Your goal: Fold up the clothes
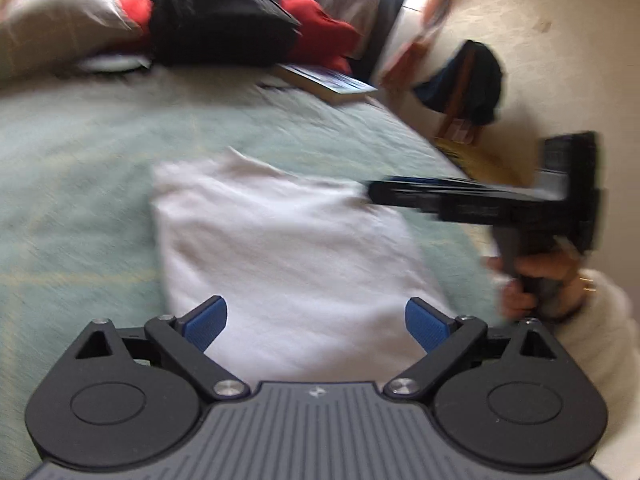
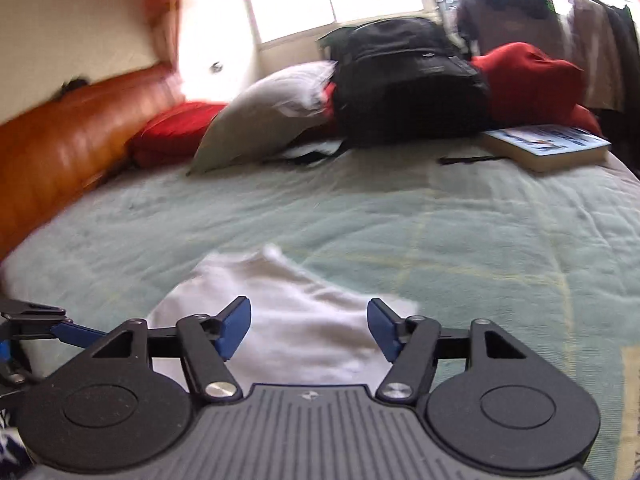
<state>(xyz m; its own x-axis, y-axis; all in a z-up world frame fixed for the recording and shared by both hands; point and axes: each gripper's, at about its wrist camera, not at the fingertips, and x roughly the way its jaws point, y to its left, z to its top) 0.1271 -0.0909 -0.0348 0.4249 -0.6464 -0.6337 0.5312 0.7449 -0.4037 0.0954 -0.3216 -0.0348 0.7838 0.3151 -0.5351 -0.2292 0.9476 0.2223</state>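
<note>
**Folded white cloth on the bed, both grippers open above it**

A white garment lies folded into a rough rectangle on the pale green bedspread, near the edge of the bed closest to the person. The left hand-held gripper hangs over the near end of the garment with its blue pads spread very wide, and nothing is between them. The right hand-held gripper is also open, a little less wide, and empty; the white cloth shows below the gap between its pads. In the left wrist view this right gripper reaches in from the right side, its tips at the far right corner of the garment; the blur hides whether they touch it. A hand in a white sleeve holds its grip.

At the far end of the bed stand a black backpack, a grey pillow, red fabric and a book. The cover of the book has print, and the backpack a small label, but no writing can be read.
</note>
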